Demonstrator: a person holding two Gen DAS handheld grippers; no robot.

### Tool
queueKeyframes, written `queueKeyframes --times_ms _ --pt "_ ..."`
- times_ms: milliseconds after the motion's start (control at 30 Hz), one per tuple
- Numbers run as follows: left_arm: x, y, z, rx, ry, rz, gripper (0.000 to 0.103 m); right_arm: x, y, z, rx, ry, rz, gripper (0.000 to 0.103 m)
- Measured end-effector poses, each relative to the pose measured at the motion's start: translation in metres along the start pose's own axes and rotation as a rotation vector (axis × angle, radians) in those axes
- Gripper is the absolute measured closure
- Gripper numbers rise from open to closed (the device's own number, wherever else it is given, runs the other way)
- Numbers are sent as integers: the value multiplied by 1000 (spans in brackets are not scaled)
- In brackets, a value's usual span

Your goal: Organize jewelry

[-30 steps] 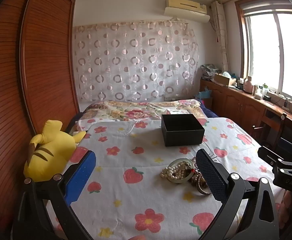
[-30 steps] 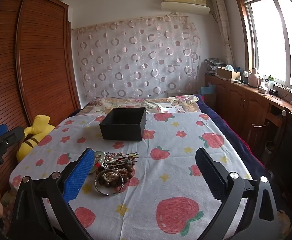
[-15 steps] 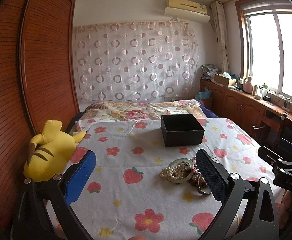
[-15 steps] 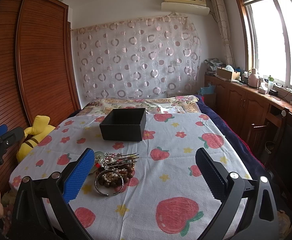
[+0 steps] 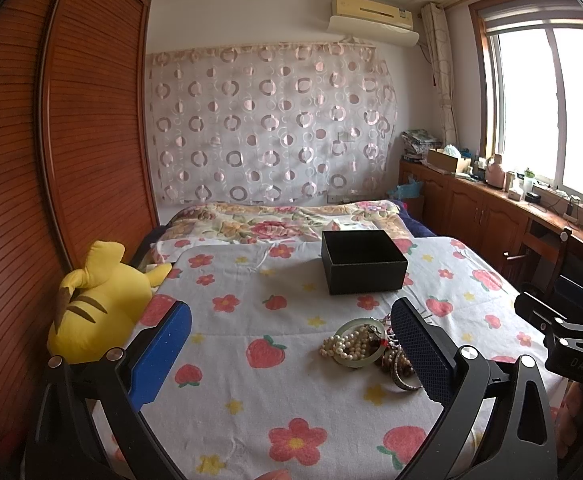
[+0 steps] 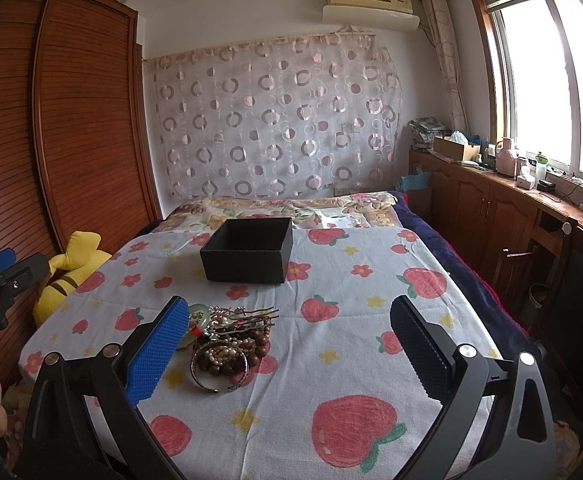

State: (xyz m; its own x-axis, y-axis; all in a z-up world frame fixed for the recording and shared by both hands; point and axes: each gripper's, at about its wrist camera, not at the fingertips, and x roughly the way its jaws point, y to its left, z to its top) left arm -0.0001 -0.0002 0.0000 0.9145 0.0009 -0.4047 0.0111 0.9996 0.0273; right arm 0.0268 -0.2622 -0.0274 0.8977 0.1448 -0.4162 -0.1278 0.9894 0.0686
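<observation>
A bed [image 6: 371,360] under a strawberry-and-flower sheet fills both views. Toward its head stands an open black box [image 6: 247,250]. A yellow plush toy [image 5: 99,304] lies off the box's left, against the wooden wardrobe [image 5: 51,160]. The jewelry pile [image 6: 227,344] sits on the sheet nearer the cameras than the box: a pearl strand [image 5: 345,346], a green bangle [image 5: 357,362], brown beads [image 6: 257,340], a metal bangle [image 6: 217,376] and hairpins [image 6: 251,316]. The left gripper [image 5: 291,360] hovers with its fingers spread wide, holding nothing. The right gripper [image 6: 289,354] is likewise wide apart and empty, its blue finger just beside the pile.
</observation>
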Motion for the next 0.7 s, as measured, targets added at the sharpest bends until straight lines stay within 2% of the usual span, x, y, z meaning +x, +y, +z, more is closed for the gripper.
queueKeyframes --times_ms 700 --pt "0 0 0 -1 -1 -1 6 -1 1 1 -2 -3 2 2"
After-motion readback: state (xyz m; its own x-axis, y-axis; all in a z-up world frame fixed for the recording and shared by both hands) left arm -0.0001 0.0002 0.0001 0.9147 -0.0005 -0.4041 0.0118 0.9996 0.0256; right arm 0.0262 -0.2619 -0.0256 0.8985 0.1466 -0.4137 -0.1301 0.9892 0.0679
